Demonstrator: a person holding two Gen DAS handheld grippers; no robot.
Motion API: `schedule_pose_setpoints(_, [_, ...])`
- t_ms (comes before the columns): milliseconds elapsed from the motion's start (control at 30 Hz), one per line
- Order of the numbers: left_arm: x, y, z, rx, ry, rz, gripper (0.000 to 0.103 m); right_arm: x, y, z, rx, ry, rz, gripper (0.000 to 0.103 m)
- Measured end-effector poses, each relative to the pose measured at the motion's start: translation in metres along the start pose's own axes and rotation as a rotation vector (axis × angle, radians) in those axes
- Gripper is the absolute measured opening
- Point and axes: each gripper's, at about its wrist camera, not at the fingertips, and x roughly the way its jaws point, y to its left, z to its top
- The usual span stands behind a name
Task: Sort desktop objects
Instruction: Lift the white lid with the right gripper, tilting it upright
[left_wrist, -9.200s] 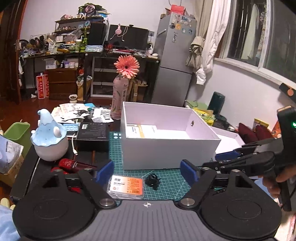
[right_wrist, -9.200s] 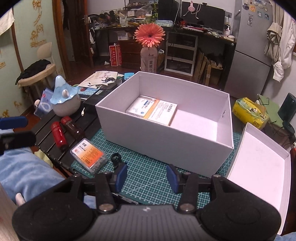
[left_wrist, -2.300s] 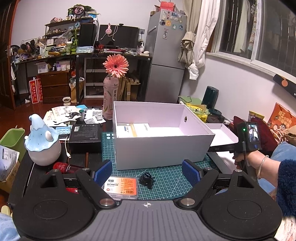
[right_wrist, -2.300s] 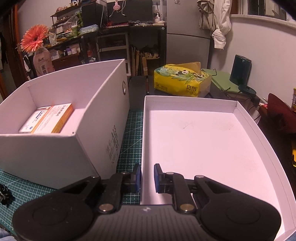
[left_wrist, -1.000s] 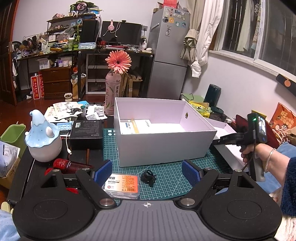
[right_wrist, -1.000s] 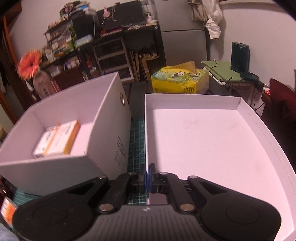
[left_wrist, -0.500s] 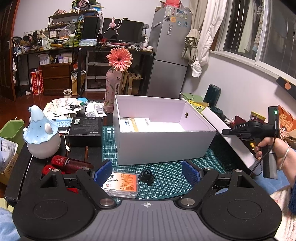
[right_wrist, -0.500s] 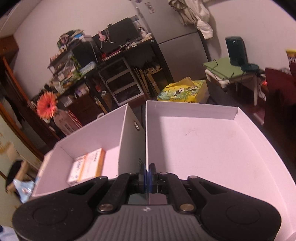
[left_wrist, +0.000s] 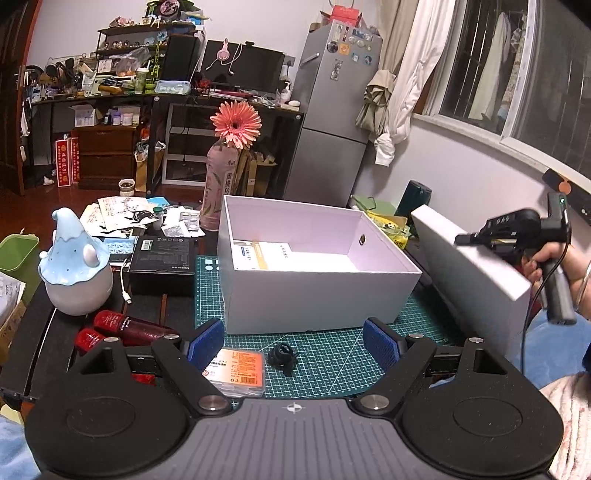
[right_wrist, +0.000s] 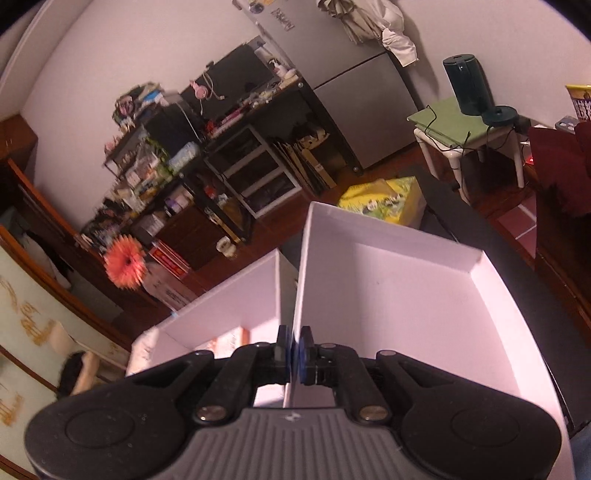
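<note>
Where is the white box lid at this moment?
The white box lid is off the mat, tilted, at the right of the left wrist view beside the open white box; the right gripper clamps its side wall.

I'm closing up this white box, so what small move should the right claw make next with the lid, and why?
Probably carry the lid sideways toward the white box and level it. The right claw is shut on the lid's rim, the lid hangs tilted beside the box, and the box top is uncovered.

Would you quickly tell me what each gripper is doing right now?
Left gripper: open, holding nothing.
Right gripper: closed on the box lid's rim.
</note>
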Motion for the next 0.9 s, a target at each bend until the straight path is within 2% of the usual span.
schedule_pose_setpoints(333, [-0.003,0.002,0.000,-0.010,-0.018,-0.014,0.083,-0.023,0.031,0.029,0.050,-0.039,0.111,0.004])
schedule_pose_setpoints(633, [-0.005,0.007,0.000,-0.029,-0.026,-0.019,0.083,-0.022,0.108,0.056,-0.006,-0.050,0.275,0.004])
schedule_pose_setpoints(900, [-0.007,0.010,0.000,-0.049,-0.038,-0.027,0.083,0.001,0.178,0.064,-0.032,-0.047,0.390,0.004])
